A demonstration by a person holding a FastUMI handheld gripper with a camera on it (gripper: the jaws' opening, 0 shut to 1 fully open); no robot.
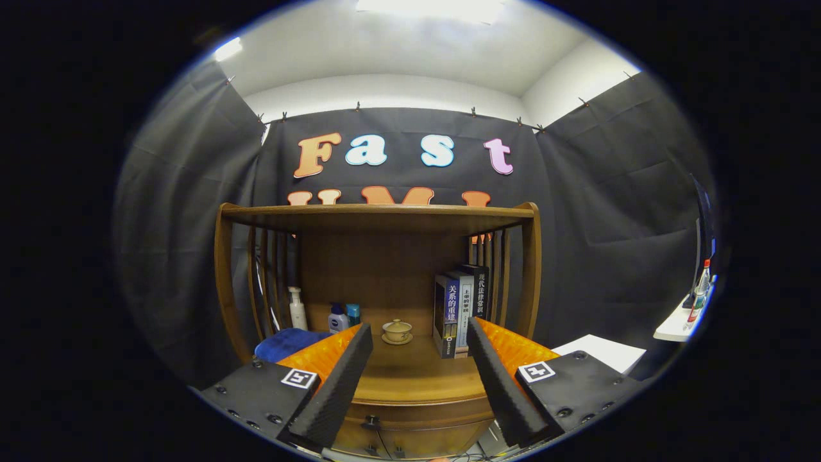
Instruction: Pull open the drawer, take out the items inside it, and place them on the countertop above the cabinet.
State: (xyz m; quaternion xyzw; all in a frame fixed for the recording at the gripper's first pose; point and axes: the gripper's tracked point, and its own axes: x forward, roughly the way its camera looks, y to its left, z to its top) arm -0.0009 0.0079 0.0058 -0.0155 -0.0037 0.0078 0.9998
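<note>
A wooden cabinet (pixel 385 378) with a shelf top stands straight ahead. Its drawer front (pixel 417 414) runs just under the countertop, shut, with a small dark knob (pixel 371 421) low between my fingers. My gripper (pixel 420 333) is open, held a little away from the cabinet, fingers spread wide on either side of the countertop. Nothing lies between the fingers. What the drawer holds is hidden.
On the countertop stand a small lidded tea cup on a saucer (pixel 397 331), three upright books (pixel 458 308), a white pump bottle (pixel 297 309), two small bottles (pixel 345 317) and a blue cloth (pixel 285 342). A white table edge (pixel 603 351) lies to the right.
</note>
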